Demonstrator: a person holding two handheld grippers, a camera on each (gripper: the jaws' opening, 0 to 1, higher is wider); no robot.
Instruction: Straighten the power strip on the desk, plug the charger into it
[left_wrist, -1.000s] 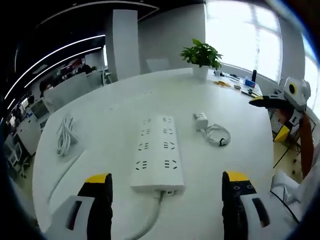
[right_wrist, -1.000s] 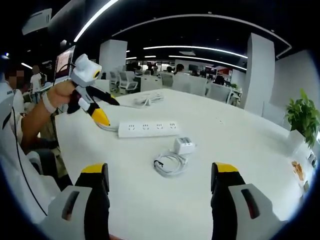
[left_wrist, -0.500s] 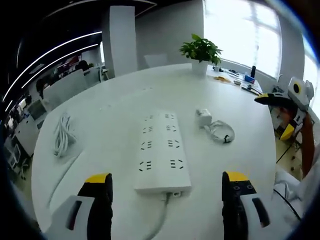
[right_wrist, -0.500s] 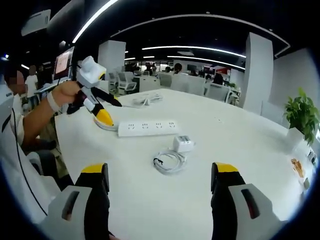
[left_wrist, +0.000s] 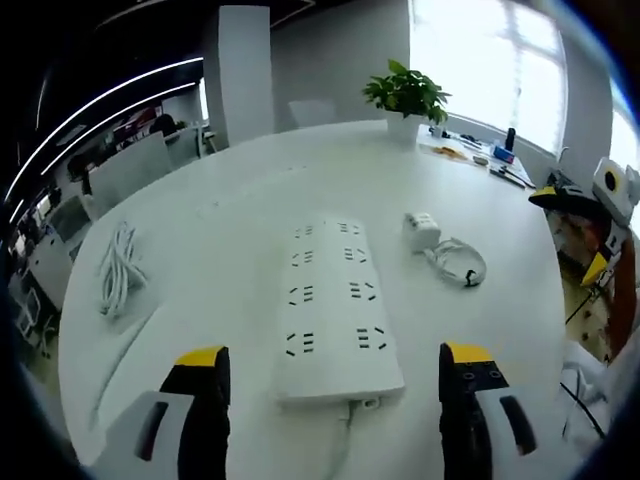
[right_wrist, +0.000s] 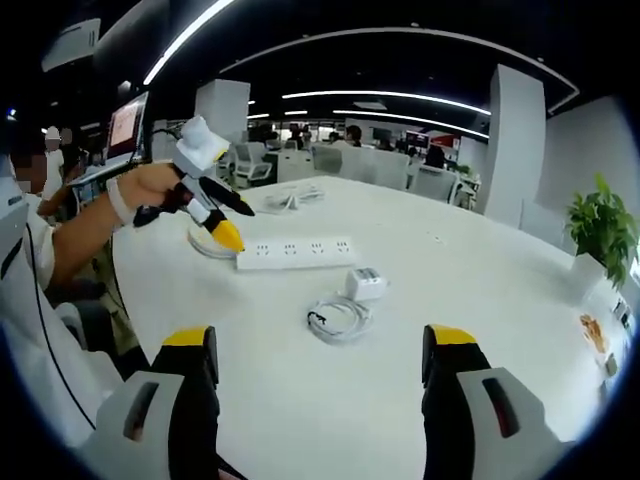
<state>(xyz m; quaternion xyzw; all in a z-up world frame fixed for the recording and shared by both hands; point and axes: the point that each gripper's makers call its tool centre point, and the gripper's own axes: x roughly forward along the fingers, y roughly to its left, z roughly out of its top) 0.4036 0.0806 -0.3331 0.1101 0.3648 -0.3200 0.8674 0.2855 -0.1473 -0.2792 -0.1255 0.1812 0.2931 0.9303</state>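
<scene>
Tabletop (left_wrist: 250, 190): broad, round and white; it carries everything named below.
Power strip (left_wrist: 335, 295): the landmark, white, flat near the person's edge, its cord end pointing at the left tongs. In the left gripper view it looms larger and nearer than a second ago, so this camera has closed in on it.
Left tongs (left_wrist: 333, 400): jaws apart, nothing between them, straddling the cord end of the power strip from just above. In the right gripper view they (right_wrist: 228, 228) now sit right at that end, where a second ago they hung clear of it.
Right tongs (right_wrist: 316, 375): jaws apart and empty, held well back from the power strip, on the charger's side.
Spare cable (left_wrist: 115, 270): a white bundle well off to the strip's far side from the charger.
Charger (left_wrist: 421, 229): small white block just beside the power strip, apart from it, unplugged, its coiled lead (left_wrist: 458, 262) trailing next to it.
Meaning: the straightening step looks about to begin; plugging in is not yet started.
</scene>
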